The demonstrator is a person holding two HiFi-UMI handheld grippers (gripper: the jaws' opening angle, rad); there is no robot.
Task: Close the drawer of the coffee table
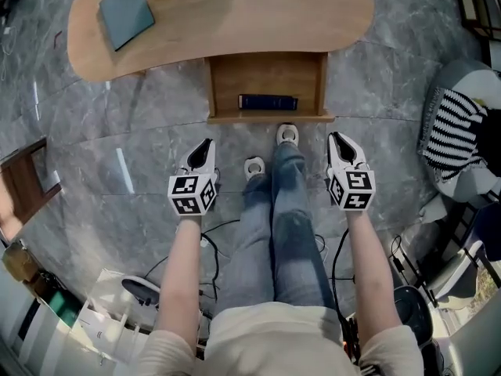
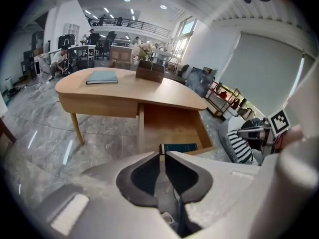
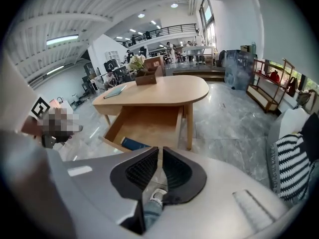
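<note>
The light wooden coffee table (image 1: 235, 14) stands ahead of me with its drawer (image 1: 270, 118) pulled out toward my feet. A dark blue book (image 1: 268, 101) lies inside, against the drawer's front wall. My left gripper (image 1: 206, 146) hovers over the floor just short of the drawer's left front corner, and my right gripper (image 1: 337, 138) does so at the right front corner. Neither touches the drawer. In the left gripper view the left gripper (image 2: 162, 154) aims at the drawer (image 2: 169, 126), jaws together, nothing between. The right gripper (image 3: 160, 149) faces the drawer (image 3: 144, 123), with only a thin slit between its jaws.
A grey-blue book (image 1: 126, 12) lies on the tabletop, and a plant box (image 2: 149, 72) stands at its far edge. My shoes (image 1: 287, 135) are right before the drawer. A striped cushion on a seat (image 1: 454, 135) is at the right, brown furniture (image 1: 27, 178) at the left, cables behind.
</note>
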